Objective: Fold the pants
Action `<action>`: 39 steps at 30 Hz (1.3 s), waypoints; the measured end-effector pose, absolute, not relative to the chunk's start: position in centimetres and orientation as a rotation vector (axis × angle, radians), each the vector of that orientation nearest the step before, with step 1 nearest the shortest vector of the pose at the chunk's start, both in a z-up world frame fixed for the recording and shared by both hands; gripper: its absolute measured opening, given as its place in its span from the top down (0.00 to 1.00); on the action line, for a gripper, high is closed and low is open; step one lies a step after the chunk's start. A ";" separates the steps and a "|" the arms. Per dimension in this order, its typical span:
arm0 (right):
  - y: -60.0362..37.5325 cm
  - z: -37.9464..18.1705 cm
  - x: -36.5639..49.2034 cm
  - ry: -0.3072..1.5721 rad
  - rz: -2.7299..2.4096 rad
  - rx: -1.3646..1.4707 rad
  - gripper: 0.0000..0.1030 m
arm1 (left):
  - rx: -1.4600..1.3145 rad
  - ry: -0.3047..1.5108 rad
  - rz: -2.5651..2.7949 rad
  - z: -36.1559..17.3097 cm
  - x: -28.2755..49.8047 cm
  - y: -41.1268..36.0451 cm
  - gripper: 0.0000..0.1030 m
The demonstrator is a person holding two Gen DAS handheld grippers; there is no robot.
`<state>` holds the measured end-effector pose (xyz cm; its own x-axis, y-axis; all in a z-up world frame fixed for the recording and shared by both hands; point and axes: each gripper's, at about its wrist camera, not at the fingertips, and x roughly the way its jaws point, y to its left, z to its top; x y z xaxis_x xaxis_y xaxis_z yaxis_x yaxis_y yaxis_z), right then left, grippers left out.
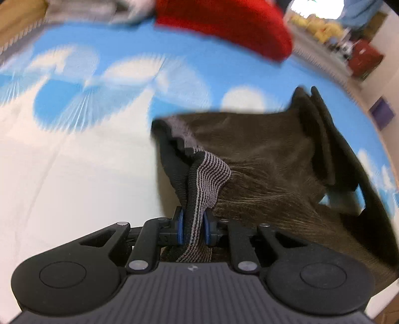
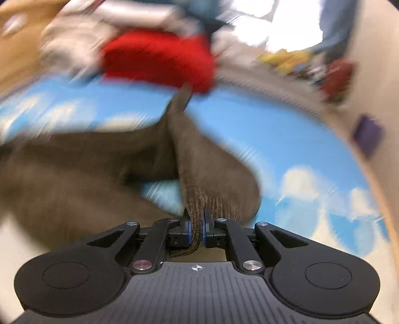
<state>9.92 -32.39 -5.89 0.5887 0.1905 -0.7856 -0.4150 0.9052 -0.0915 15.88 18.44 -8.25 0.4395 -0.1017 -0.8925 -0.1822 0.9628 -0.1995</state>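
Observation:
The dark brown pants [image 1: 261,159] are lifted over a blue sheet with white clouds [image 1: 104,74]. My left gripper [image 1: 194,224] is shut on the grey-striped elastic waistband [image 1: 209,179] of the pants. In the right wrist view the pants [image 2: 74,169] hang to the left and ahead. My right gripper [image 2: 197,228] is shut on a brown ribbed edge of the pants [image 2: 197,199]. The right wrist view is blurred by motion.
A red cloth [image 1: 224,25] lies at the far edge of the sheet, also in the right wrist view [image 2: 159,59]. Grey and white clothes [image 1: 94,10] lie beside it. A shelf with yellow and red items [image 1: 336,37] stands at the far right.

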 end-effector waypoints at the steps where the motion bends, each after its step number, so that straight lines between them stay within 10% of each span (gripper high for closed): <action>1: -32.1 -7.4 9.2 0.940 0.409 -0.317 0.92 | -0.288 1.200 0.056 -9.6 15.8 18.8 0.82; 7: -31.2 -7.1 10.1 0.919 0.550 -0.261 0.85 | -0.299 1.326 0.144 -12.0 16.3 19.9 0.72; 11: -32.9 -5.6 14.8 0.812 0.481 -0.021 0.50 | -0.371 1.333 0.136 -12.2 16.9 19.6 0.56; 23: -20.1 -13.6 23.8 0.830 0.373 -0.285 0.49 | -0.291 1.395 0.137 -14.9 19.6 18.7 0.38; 26: -17.7 -15.8 24.6 0.865 0.337 -0.455 0.55 | -0.267 1.409 0.124 -15.4 19.9 18.5 0.38; 27: -17.5 -16.2 24.5 0.845 0.315 -0.509 0.77 | -0.257 1.412 0.114 -15.5 19.8 18.4 0.38; 29: -18.3 -15.4 24.6 0.838 0.308 -0.493 0.84 | -0.243 1.413 0.099 -15.5 19.9 18.5 0.38; 39: -36.9 -6.1 19.5 0.765 0.116 -0.058 0.90 | -0.193 1.387 0.093 -14.7 18.3 17.4 0.38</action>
